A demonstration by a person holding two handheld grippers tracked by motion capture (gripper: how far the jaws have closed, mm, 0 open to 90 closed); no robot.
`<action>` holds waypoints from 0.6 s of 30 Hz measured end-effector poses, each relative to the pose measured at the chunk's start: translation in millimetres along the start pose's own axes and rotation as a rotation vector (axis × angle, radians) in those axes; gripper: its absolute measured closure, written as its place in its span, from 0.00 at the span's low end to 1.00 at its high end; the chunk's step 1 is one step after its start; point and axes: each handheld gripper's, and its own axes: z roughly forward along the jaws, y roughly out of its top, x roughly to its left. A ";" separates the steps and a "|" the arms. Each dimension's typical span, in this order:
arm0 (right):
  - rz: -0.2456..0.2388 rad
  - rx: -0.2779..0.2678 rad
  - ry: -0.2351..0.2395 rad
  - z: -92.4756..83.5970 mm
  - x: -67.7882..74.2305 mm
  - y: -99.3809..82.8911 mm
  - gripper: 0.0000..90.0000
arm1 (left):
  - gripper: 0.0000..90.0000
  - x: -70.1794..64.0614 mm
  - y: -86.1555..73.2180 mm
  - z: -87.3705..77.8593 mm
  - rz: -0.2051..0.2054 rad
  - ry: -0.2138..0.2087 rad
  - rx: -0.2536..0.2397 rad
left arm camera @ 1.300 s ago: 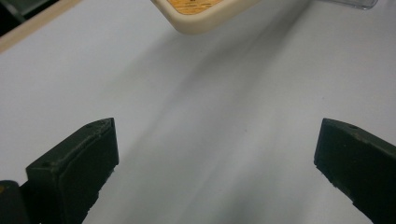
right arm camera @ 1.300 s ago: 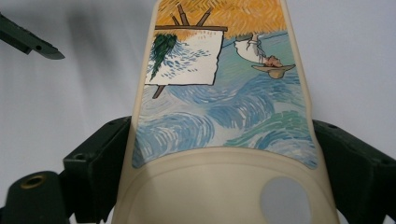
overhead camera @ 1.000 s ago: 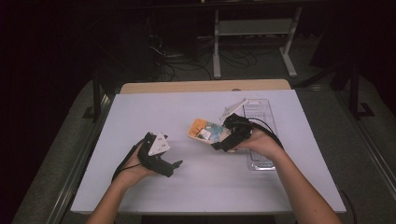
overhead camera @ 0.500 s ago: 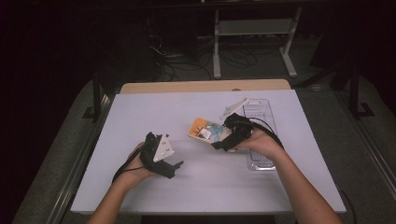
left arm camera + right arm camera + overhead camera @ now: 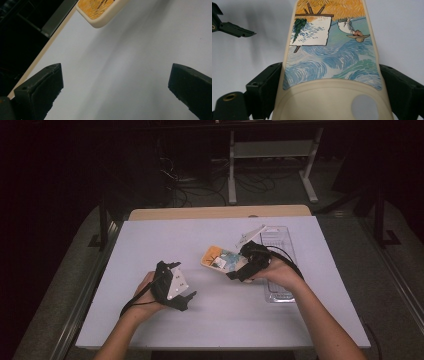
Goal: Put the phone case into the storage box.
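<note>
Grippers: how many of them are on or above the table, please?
2. The left gripper is over the table's near left part, jaws open and empty. The right gripper is near the middle, jaws closed on the painted case.

right gripper (image 5: 235, 275) at the painted case (image 5: 216, 258), beside a clear tray (image 5: 280, 240); left gripper (image 5: 190, 298) apart

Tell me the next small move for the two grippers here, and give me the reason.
Probably bring the left gripper toward the free orange end of the phone case. The right gripper has its jaws against both edges of the case at the camera-hole end, while the left gripper's jaws stand wide open over bare table, with the case's corner just ahead of them.
</note>
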 end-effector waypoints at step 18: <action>-0.004 -0.001 -0.009 0.7 0.1 -0.1 0.12 | 0.00 -10.0 4.7 0.2 0.162 0.155 -0.033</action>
